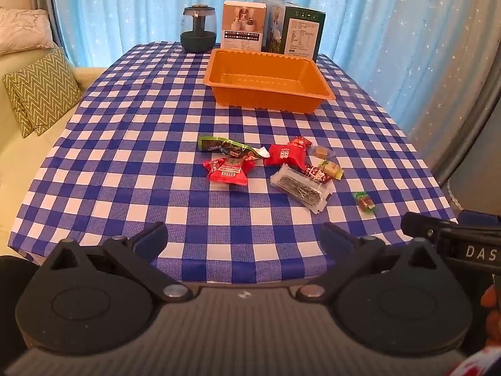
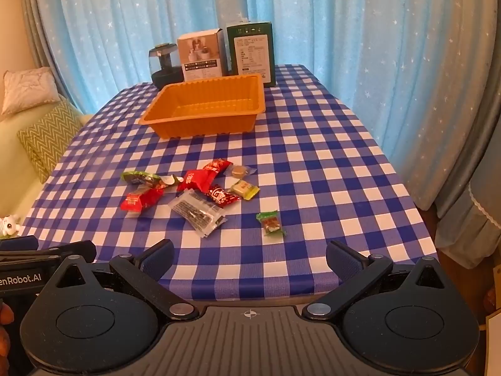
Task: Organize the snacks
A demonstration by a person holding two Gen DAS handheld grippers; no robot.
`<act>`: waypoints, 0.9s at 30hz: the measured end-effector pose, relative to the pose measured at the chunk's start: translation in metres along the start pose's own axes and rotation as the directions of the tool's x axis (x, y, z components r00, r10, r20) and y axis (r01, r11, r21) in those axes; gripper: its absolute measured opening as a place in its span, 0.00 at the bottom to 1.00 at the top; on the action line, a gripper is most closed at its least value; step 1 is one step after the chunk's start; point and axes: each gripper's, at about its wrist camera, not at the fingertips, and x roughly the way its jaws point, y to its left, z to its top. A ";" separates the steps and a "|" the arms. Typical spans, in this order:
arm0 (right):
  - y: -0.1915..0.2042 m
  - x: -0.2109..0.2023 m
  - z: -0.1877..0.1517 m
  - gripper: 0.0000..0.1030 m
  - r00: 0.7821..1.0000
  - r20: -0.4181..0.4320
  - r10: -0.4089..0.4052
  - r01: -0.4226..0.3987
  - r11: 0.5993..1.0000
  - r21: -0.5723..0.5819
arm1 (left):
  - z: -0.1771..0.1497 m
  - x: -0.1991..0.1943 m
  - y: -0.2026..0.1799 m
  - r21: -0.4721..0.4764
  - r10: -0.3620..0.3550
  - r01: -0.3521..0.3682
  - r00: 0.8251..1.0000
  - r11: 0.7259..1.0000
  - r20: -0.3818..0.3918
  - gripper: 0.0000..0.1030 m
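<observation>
Your scattered wrapped snacks lie in a loose cluster mid-table on the blue-and-white checked tablecloth (image 1: 131, 169): a long green foil packet (image 1: 225, 148) at the left, a red crinkled sachet (image 1: 228, 170) just in front of it, a red pouch with a twisted top (image 1: 286, 153), a clear sleeve of dark seaweed-like strips (image 1: 302, 188) partly overlapping a small dark-red wrapper, a pale yellow-green candy (image 2: 245, 189), a clear-wrapped tan sweet (image 2: 238, 171), and one green-wrapped candy (image 2: 271, 224) lying apart toward the near right edge. Beyond them, well apart and empty, stands the orange ribbed plastic tray (image 1: 219, 89), presumably set there as the bin for the lot (its open mouth faces you, so drops should be easy). Behind the tray stand a dark glass jar (image 1: 198, 29), a white carton (image 1: 242, 25) and a green carton (image 1: 302, 31), backed by blue star-print curtains. Your left gripper (image 1: 244, 241) and right gripper (image 2: 250, 258) both hover over the near table edge, tilted down toward the cluster, jaws spread fully wide with nothing between them, a sensible ready stance since no snack has yet been picked. From the right side, the lone green candy looks the nearest first target
</observation>
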 end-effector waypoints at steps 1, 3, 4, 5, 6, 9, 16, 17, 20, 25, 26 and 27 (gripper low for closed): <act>0.000 0.000 0.000 1.00 1.000 0.000 0.000 0.000 1.000 -0.001 | 0.000 0.000 -0.001 0.002 0.001 -0.001 1.000 1.000 0.001 1.00; 0.000 0.000 0.000 1.00 1.000 0.000 -0.001 0.001 1.000 -0.001 | 0.000 0.000 -0.002 0.003 0.001 -0.001 1.000 1.000 0.003 1.00; 0.000 0.000 0.001 1.00 1.000 0.000 -0.001 0.001 1.000 -0.001 | 0.000 0.001 -0.002 0.002 0.000 0.000 1.000 1.000 0.003 1.00; -0.001 0.000 0.001 1.00 1.000 0.000 0.000 0.000 1.000 0.000 | 0.000 0.001 -0.003 0.002 -0.001 0.001 1.000 1.000 0.004 1.00; 0.000 0.000 0.001 1.00 1.000 0.000 0.000 0.000 1.000 0.000 | 0.001 -0.002 -0.002 0.003 -0.005 0.005 1.000 1.000 0.004 1.00; -0.001 0.000 0.001 1.00 1.000 0.001 -0.001 0.001 1.000 0.001 | 0.001 -0.002 -0.002 0.003 -0.007 0.007 1.000 1.000 0.004 1.00; 0.000 0.000 0.000 1.00 1.000 0.002 0.000 0.000 1.000 0.000 | 0.001 -0.003 -0.002 0.002 -0.008 0.008 1.000 1.000 0.004 1.00; -0.001 0.000 0.000 1.00 1.000 0.002 0.000 0.000 1.000 0.000 | 0.001 -0.003 -0.002 0.002 -0.007 0.007 1.000 1.000 0.004 1.00; 0.000 0.000 0.000 1.00 1.000 0.001 0.001 -0.001 1.000 0.000 | 0.001 -0.004 -0.001 0.003 -0.010 0.010 1.000 1.000 0.004 1.00; 0.002 0.000 -0.001 1.00 1.000 0.002 -0.001 0.001 1.000 0.000 | 0.001 -0.004 -0.002 0.003 -0.010 0.010 1.000 1.000 0.005 1.00; 0.002 0.001 0.000 1.00 1.000 0.003 -0.001 0.001 1.000 -0.001 | 0.001 -0.004 -0.003 0.004 -0.011 0.011 1.000 1.000 0.006 1.00; 0.001 0.001 0.002 1.00 1.000 0.003 -0.002 0.002 1.000 0.000 | 0.001 -0.005 -0.003 0.004 -0.013 0.013 1.000 1.000 0.006 1.00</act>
